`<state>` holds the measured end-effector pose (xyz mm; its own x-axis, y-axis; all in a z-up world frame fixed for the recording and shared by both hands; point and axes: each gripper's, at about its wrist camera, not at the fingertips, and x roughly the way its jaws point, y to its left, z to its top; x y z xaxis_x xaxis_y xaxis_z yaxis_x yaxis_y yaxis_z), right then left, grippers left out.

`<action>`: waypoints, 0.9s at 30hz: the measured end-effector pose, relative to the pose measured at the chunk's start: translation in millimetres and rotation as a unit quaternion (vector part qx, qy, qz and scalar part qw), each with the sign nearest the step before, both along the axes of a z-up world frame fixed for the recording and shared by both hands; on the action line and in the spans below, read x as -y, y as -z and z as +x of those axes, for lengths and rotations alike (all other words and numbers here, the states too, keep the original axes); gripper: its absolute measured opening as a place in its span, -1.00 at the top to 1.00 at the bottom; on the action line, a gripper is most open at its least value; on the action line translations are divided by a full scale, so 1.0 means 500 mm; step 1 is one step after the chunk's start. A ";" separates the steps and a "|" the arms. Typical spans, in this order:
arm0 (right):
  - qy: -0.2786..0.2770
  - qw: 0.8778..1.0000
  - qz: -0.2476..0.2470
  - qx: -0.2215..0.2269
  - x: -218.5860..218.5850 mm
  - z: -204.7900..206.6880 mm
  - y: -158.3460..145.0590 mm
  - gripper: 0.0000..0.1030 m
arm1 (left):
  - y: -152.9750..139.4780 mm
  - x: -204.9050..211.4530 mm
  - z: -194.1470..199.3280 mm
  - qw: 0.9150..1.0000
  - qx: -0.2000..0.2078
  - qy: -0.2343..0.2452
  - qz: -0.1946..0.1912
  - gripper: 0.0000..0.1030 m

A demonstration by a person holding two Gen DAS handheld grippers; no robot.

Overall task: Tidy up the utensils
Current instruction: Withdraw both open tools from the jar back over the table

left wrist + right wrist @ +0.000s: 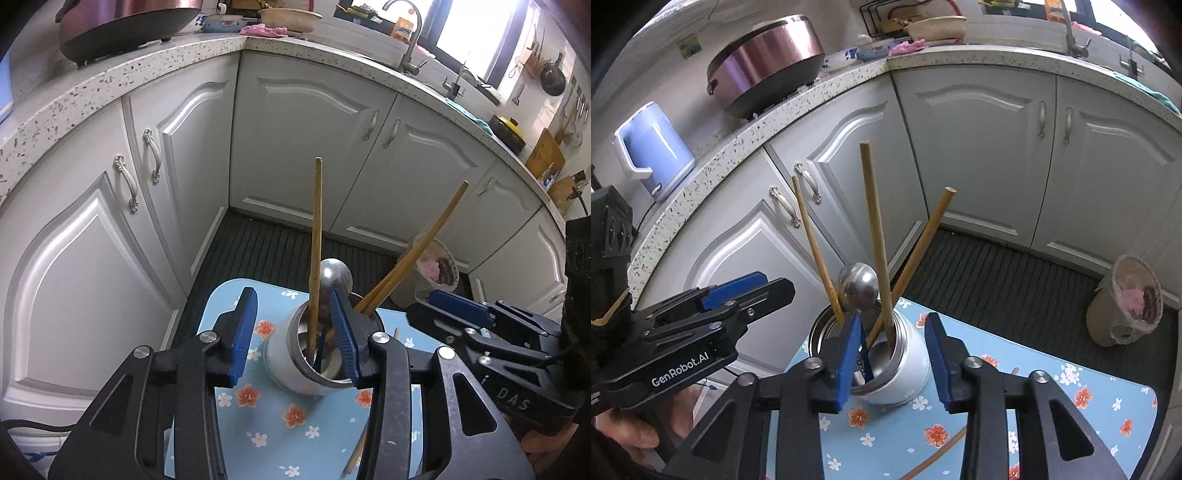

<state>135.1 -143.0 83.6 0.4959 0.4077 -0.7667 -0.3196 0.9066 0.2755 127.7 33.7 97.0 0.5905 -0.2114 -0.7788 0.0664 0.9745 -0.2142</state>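
Metal cup [314, 354] is stood on the flowered mat [258, 424], chopsticks [316, 240] and spoon [334, 277] upright inside. Left gripper [295, 339] and right gripper [892, 360] are held released astride its rim, nothing grasped. One loose chopstick [356, 454] is left lying flat behind the cup, nearer the right gripper.

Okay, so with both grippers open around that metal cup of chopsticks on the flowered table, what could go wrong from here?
1. The left gripper has one finger just inside the metal cup rim. Pulling away sideways could tip the cup.
2. The chopsticks lean loosely in different directions beside the spoon. A bump from the right gripper could knock one out.
3. The cup stands near the far edge of the table, so a shove might send it off.
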 end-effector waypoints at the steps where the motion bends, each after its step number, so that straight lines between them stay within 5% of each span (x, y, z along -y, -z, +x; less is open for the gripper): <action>1: 0.002 1.000 0.002 -0.001 0.005 -0.006 -0.002 0.33 | -0.003 0.001 -0.005 1.000 0.002 0.000 0.000 0.18; 15: 0.054 0.998 -0.035 -0.019 0.187 -0.171 -0.005 0.16 | -0.016 0.043 -0.107 0.996 -0.014 0.066 -0.057 -0.09; 27: 0.080 0.991 -0.041 -0.103 0.304 -0.326 0.165 0.16 | 0.065 0.154 -0.180 0.988 -0.065 0.129 -0.054 -0.09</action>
